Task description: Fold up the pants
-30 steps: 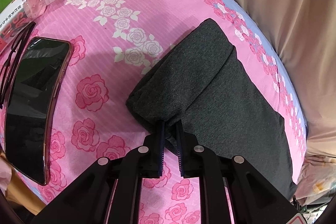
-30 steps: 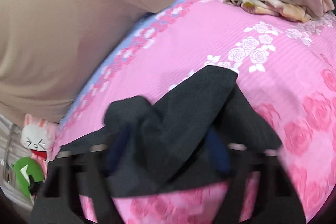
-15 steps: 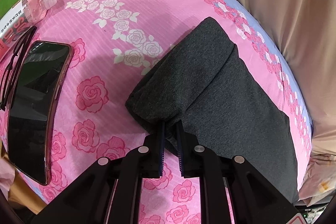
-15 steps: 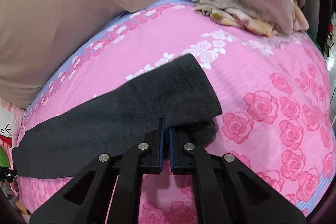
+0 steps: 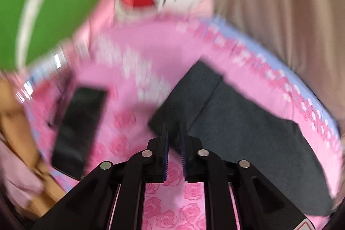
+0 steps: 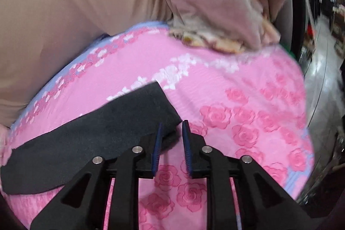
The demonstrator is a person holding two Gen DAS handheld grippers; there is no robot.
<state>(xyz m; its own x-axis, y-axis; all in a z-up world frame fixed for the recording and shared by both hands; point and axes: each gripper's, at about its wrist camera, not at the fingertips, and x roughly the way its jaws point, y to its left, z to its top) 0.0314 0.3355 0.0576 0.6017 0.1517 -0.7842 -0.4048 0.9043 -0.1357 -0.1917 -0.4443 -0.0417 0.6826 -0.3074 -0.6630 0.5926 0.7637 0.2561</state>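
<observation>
A pink rose-printed bedsheet [image 6: 248, 87] covers the bed, a black smartphone [image 5: 79, 124] lying at its left. The left gripper [image 5: 173, 137] hangs low, jaws narrowly parted over the edge of the folded dark grey pants [image 5: 237, 122]. The right gripper [image 6: 171, 135] stands open, the pants' corner between its fingers.

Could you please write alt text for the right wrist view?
The right gripper is open, its fingers astride a corner of folded dark grey pants lying on a pink rose-print bedsheet. Beige bedding is heaped behind.
</observation>
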